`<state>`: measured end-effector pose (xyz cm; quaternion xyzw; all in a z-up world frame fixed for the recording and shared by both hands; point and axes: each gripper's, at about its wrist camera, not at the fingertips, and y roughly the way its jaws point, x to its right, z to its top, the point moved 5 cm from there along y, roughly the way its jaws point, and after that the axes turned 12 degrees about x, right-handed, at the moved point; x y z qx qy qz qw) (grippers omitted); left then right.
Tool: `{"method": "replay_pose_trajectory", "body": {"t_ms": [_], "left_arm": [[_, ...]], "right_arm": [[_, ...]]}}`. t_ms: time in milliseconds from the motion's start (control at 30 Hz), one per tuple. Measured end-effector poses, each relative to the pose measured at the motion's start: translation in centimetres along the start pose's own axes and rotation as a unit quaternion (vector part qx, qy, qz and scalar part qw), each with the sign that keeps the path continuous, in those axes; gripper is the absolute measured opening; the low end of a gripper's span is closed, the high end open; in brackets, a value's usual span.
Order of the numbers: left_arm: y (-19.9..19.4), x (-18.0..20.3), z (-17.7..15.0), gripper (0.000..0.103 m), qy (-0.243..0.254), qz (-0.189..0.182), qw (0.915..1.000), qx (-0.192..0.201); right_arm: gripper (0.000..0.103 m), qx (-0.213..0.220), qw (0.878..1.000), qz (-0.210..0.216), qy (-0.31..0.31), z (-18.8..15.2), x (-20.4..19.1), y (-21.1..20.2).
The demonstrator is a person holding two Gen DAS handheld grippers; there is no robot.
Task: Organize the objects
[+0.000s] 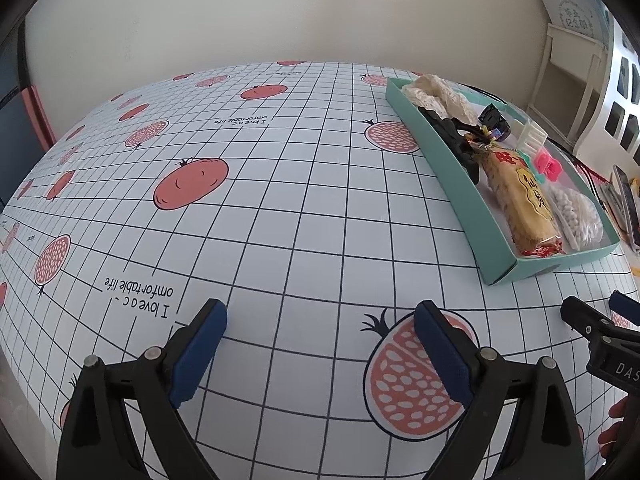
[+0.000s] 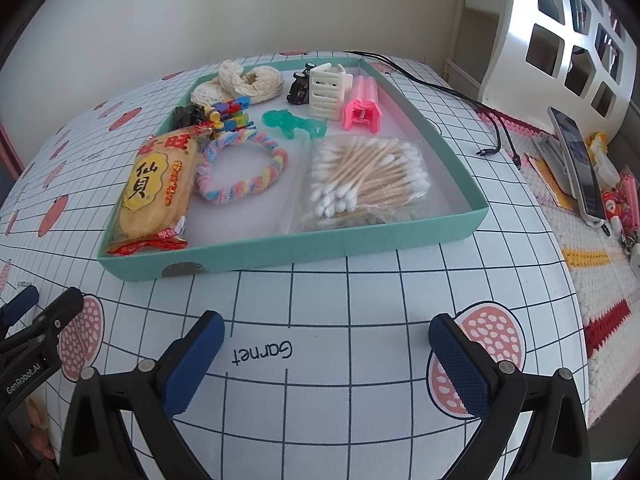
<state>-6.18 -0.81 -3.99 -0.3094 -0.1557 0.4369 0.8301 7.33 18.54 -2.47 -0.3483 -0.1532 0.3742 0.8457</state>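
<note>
A teal tray sits on the checked tablecloth. It holds a rice cracker packet, a bag of cotton swabs, a pastel fuzzy ring, a green clip, a pink hair claw, a white hair claw, cream lace and a small black toy. My right gripper hangs open in front of the tray, nothing between its fingers. My left gripper is open over bare cloth, left of the tray.
Right of the tray lie black cables, a phone and small items on a knitted mat. A white shelf unit stands at the back right. The wall runs behind the table.
</note>
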Motion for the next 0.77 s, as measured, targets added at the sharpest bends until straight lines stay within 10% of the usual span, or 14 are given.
{"method": "replay_pose_trajectory", "body": {"t_ms": [767], "left_arm": [[0.05,-0.05,0.03,0.096,0.001,-0.001,1.0000,0.000]], "right_arm": [[0.103,0.011,1.000,0.003,-0.002,0.02,-0.04,0.05]]}}
